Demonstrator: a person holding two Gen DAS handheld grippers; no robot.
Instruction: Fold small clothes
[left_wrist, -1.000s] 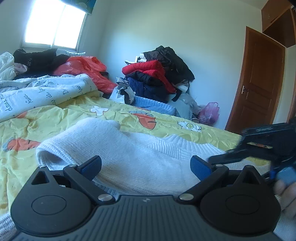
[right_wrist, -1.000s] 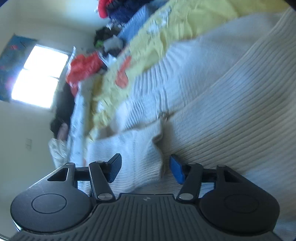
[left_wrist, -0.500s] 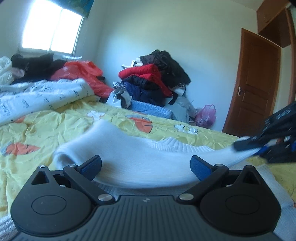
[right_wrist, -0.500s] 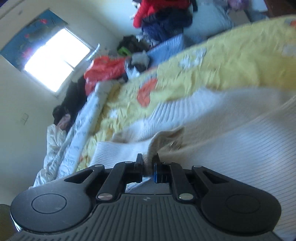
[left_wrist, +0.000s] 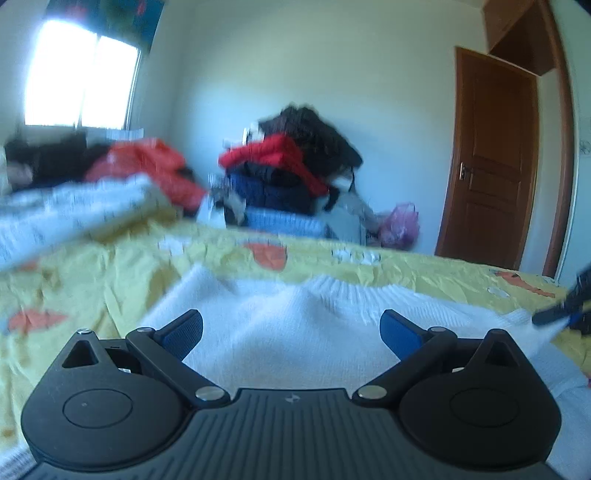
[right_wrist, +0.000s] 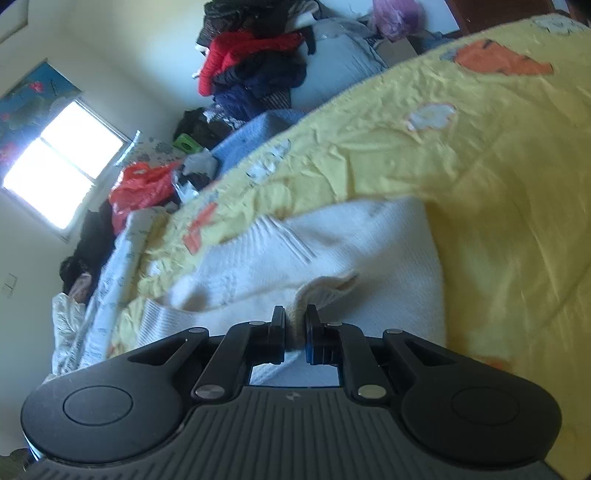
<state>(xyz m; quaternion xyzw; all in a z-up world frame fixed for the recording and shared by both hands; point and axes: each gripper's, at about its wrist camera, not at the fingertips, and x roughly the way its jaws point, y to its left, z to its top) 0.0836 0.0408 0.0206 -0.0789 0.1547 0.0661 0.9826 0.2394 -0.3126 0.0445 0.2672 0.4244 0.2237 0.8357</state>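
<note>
Far left, bright window (left_wrist: 79, 74) with a blurred dark and red heap of clothes (left_wrist: 122, 162) below it; a white printed quilt (left_wrist: 70, 214) lies along the left of the bed. Yellow carrot-print bedsheet (left_wrist: 110, 266) covers the bed. White knit sweater (left_wrist: 295, 332) lies spread on the sheet in the near middle, ribbed edge toward the far side. Left gripper (left_wrist: 291, 328) sits low over the sweater, jaws wide apart, blue pads showing, nothing between them. Behind the bed, mid frame, a pile of red, black and navy clothes (left_wrist: 288, 170) against the wall, a pink bag (left_wrist: 400, 225) beside it, then a brown door (left_wrist: 491, 166) at right. Far right edge of the left view: right gripper (left_wrist: 569, 306) blurred, at the sweater's right edge. Right wrist view, tilted: right gripper (right_wrist: 295, 332) clamped together on a bunched fold of the sweater (right_wrist: 314, 254), cream fabric squeezed between the fingers (right_wrist: 277, 328); rest of the sweater trails off left over the sheet.
</note>
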